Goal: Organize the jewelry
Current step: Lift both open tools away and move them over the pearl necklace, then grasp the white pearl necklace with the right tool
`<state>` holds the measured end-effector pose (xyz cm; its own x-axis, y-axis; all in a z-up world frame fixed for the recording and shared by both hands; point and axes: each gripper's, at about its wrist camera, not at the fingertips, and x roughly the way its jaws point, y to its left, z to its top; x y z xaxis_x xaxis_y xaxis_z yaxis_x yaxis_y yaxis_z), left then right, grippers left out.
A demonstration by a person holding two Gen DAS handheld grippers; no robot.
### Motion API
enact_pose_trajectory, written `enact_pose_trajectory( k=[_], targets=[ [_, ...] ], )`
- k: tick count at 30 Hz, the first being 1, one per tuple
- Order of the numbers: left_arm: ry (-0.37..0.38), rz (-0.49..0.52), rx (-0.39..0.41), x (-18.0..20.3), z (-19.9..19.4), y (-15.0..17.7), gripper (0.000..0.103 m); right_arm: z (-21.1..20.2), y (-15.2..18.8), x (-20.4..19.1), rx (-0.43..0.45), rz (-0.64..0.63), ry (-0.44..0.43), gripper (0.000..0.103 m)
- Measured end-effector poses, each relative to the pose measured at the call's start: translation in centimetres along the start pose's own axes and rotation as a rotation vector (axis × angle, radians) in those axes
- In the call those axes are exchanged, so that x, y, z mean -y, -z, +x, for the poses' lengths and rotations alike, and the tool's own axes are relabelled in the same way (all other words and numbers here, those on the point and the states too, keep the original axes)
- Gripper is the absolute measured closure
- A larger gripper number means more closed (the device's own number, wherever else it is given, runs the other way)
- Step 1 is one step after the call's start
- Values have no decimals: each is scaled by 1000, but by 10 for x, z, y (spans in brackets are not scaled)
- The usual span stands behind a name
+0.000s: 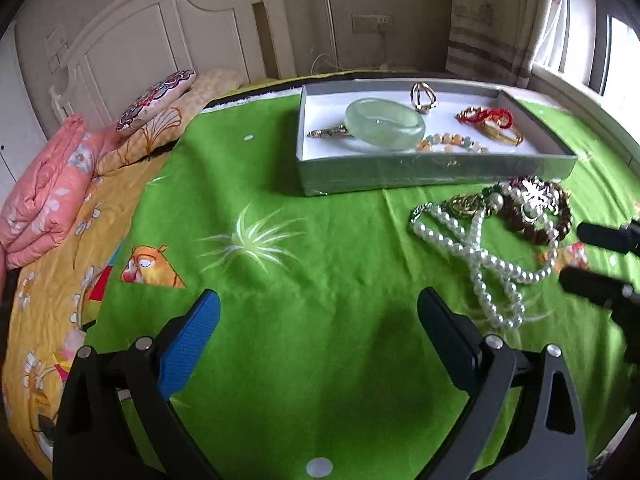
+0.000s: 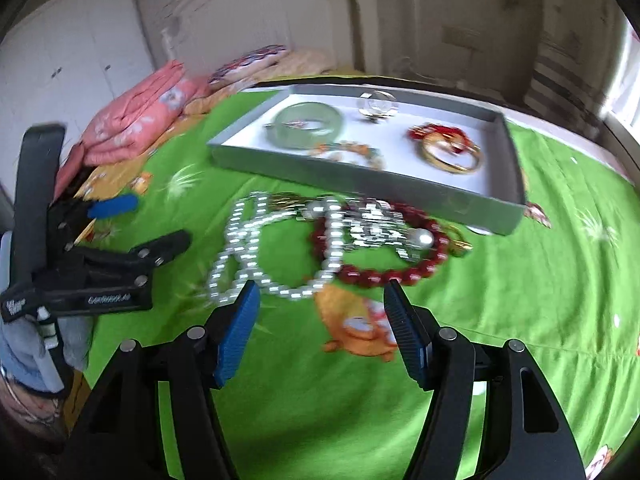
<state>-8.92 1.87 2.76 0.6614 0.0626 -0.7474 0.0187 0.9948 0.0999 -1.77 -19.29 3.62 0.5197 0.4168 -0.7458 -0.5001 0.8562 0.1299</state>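
A grey tray at the back of the green sheet holds a jade bangle, a silver ring, a red cord bracelet on a gold bangle and a pastel bead bracelet. In front of it a pearl necklace lies tangled with a dark bead bracelet and a gold pendant. My left gripper is open over bare sheet, left of the pile. My right gripper is open just short of the pearl necklace and red-brown bead bracelet, nothing between its pads.
A folded pink quilt and patterned pillows lie at the bed's left, with a white headboard behind. The left gripper shows at the left of the right wrist view; the right gripper's fingers show at the right edge of the left wrist view.
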Motion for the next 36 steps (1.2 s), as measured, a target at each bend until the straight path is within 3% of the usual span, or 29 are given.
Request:
enact_pose_trajectory(
  k=[5, 11, 18, 19, 22, 24, 27, 32, 36],
  targets=[
    [39, -97, 42, -16, -7, 1, 5, 4, -8, -26, -1, -92, -31, 50],
    [54, -187, 86, -32, -14, 2, 5, 24, -25, -46, -36, -122, -46, 50],
    [65, -185, 98, -32, -17, 3, 5, 50, -32, -65, -83, -161, -14, 50],
    [67, -184, 98, -31, -17, 4, 5, 52, -32, -67, -82, -172, -3, 52],
    [68, -183, 97, -31, -17, 3, 5, 51, -31, -69, -63, -200, 14, 89],
    [67, -181, 96, -31, -17, 3, 5, 46, -28, -70, -49, -224, 33, 94],
    [68, -182, 95, -31, -17, 3, 5, 32, -24, -57, 5, -161, -10, 95],
    [68, -172, 83, -29, -15, 3, 5, -21, -30, -9, 174, 37, -136, 95],
    [63, -141, 44, -23, -8, 1, 5, -64, -33, 24, 282, 123, -150, 95]
  ],
)
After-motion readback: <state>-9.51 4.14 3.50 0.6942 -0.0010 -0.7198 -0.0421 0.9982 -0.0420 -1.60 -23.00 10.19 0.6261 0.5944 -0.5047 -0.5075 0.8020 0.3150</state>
